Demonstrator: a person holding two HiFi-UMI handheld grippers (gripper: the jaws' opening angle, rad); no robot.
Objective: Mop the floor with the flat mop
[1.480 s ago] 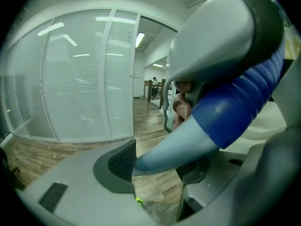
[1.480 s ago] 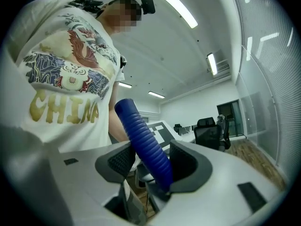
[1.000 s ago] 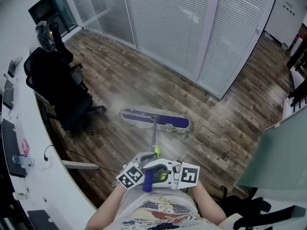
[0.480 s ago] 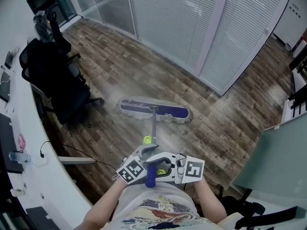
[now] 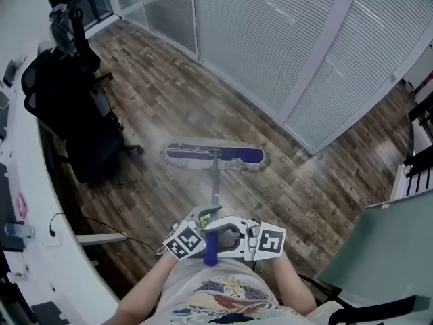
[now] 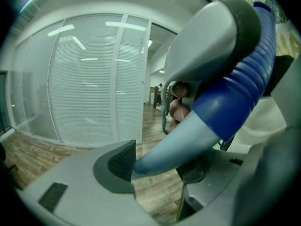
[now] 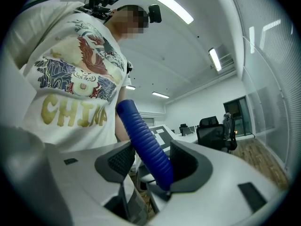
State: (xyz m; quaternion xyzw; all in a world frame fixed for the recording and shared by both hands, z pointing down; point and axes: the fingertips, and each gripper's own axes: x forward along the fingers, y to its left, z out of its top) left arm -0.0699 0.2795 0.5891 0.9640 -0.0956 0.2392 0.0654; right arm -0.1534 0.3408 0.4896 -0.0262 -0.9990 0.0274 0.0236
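Blue ribbed mop grip (image 5: 210,252) | fringed flat mop head (image 5: 233,157) | wood-plank floor (image 5: 169,93)

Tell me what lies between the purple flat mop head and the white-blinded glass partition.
Only bare brown wood-plank floor, shown in the head view.

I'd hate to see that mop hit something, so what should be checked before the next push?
1. Left tool clamped on mop handle: ok.
2. Right tool clamped on blue grip: ok.
3. Mop head flat on floor: ok.
4. Floor between mop head and glass wall free: ok.
5. Office chair apart from mop head: ok, but close.
6. Floor behind the person: cannot tell, out of view.
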